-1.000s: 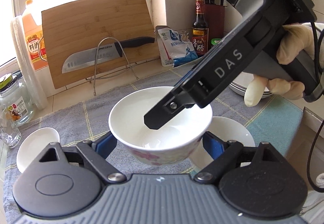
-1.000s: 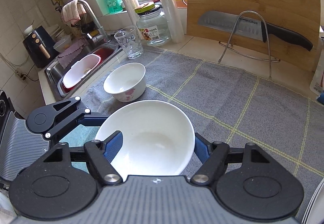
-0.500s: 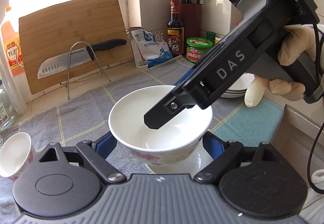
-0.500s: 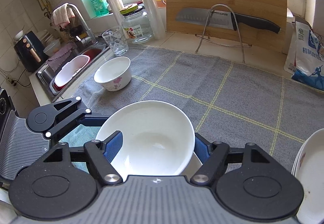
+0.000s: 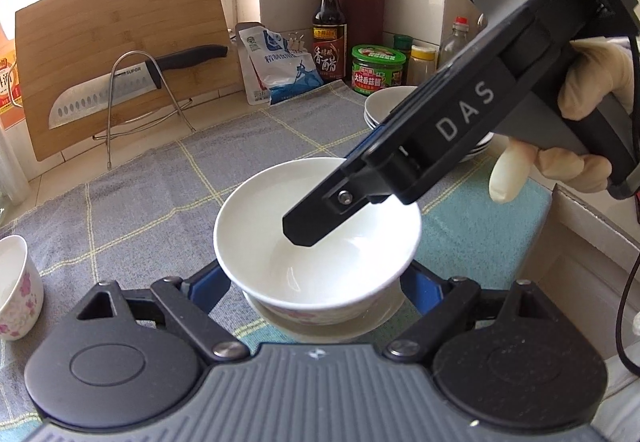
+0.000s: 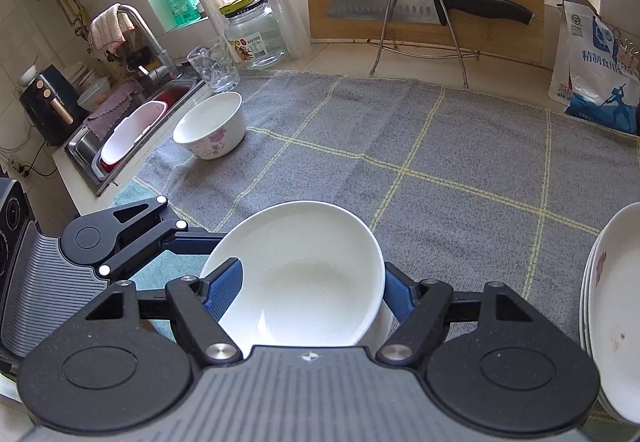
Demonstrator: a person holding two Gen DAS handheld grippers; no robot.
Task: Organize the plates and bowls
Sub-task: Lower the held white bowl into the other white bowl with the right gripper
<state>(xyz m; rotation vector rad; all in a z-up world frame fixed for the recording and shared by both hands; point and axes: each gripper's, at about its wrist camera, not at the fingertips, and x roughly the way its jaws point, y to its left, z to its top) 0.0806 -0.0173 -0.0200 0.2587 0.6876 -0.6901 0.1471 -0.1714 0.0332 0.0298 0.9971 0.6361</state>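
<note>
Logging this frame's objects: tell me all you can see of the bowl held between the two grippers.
The bowl is glossy white, ceramic-looking, with pink flowers outside, upright and empty. The left gripper clasps its sides; the right gripper also has its blue pads at the bowl's sides. It sits over a white dish on the grey checked cloth.

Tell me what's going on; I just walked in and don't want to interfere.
A person is working both handheld grippers on one white ceramic bowl with pink flowers. The left gripper clamps its sides; the right gripper, in a gloved hand, is closed on it, one finger over the rim. The bowl is directly over another white dish on the grey checked cloth.
</note>
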